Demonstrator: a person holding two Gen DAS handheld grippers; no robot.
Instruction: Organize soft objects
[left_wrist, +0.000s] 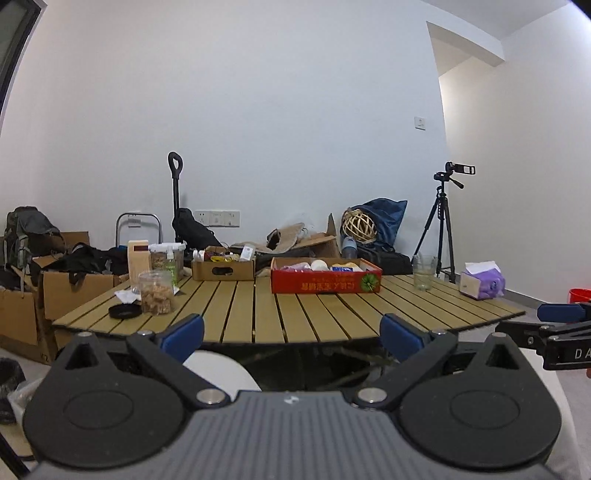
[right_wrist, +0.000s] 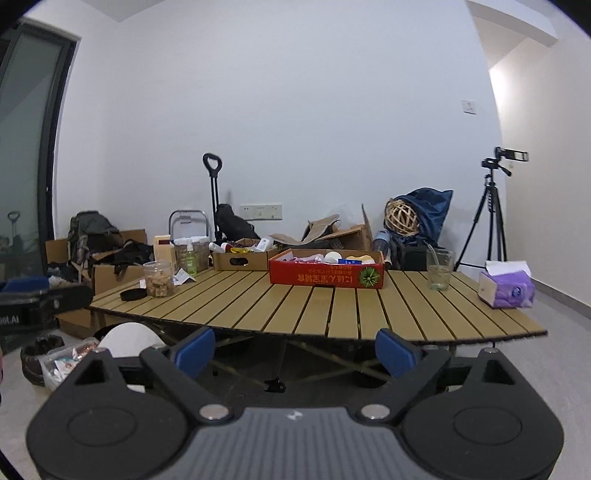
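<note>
A red cardboard box (left_wrist: 325, 284) (right_wrist: 325, 277) stands at the middle back of the slatted wooden table (left_wrist: 258, 314) (right_wrist: 314, 310); several soft-looking items in pink, white and yellow lie inside it. A purple tissue pack (left_wrist: 482, 284) (right_wrist: 506, 290) sits at the table's right side. My left gripper (left_wrist: 291, 334) hangs open just short of the table's front edge, nothing between its blue pads. My right gripper (right_wrist: 295, 350) is likewise open and empty, in front of and slightly below the front edge. Its tip shows at the right of the left wrist view.
On the table's left are a jar of snacks (left_wrist: 157, 291) (right_wrist: 159, 278), a black lid (left_wrist: 125, 312), a green bottle and a brown cardboard box (left_wrist: 223, 267) (right_wrist: 242, 258). A glass (left_wrist: 424, 272) (right_wrist: 439, 269) stands at the right. Boxes, bags and a tripod (right_wrist: 491, 218) surround the table.
</note>
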